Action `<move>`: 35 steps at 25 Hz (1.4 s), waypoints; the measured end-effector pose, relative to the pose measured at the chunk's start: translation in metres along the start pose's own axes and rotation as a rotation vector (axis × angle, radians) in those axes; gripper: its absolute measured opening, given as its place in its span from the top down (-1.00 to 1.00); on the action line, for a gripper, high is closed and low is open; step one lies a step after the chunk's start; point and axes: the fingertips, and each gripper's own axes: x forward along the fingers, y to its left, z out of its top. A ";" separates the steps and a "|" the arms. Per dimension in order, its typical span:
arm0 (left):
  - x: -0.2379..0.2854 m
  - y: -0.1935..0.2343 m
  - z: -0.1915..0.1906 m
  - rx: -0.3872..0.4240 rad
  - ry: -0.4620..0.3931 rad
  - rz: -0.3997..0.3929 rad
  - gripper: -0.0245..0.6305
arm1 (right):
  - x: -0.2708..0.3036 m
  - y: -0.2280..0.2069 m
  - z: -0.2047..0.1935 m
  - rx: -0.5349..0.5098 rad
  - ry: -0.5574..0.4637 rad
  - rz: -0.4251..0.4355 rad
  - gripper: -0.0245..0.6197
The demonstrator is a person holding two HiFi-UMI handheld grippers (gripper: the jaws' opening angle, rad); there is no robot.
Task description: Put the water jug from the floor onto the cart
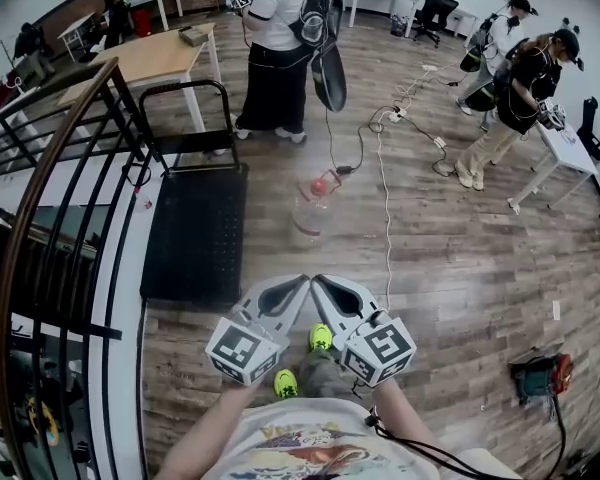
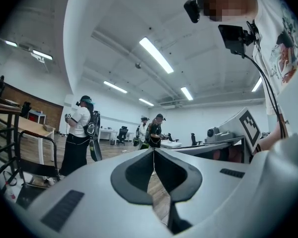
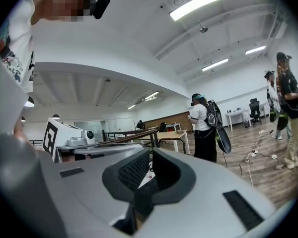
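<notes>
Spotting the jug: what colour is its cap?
Red cap on the clear water jug; clearest in head view.

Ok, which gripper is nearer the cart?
Left. The left gripper is just right of the cart's near corner; the right gripper is beside it on the far side, farther from the cart.

Bright, even light comes from long ceiling strips (image 2: 156,55), which glare white in both gripper views. Shadows on the wooden floor (image 1: 460,258) are soft and faint. Every view bends strongly toward its edges, with black corners. The water jug (image 1: 313,206) looks smeared, perhaps by motion blur.
</notes>
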 end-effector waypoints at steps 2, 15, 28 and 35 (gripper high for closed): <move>0.013 0.004 -0.003 -0.008 0.006 0.001 0.89 | 0.003 -0.014 0.000 0.009 0.005 0.002 0.83; 0.111 0.065 -0.007 -0.035 0.032 0.027 0.88 | 0.059 -0.116 0.011 0.032 0.026 0.016 0.83; 0.190 0.121 -0.007 -0.047 0.045 0.115 0.88 | 0.111 -0.195 0.027 0.037 0.046 0.110 0.83; 0.228 0.124 -0.020 -0.057 0.060 0.126 0.88 | 0.112 -0.236 0.019 0.041 0.062 0.127 0.83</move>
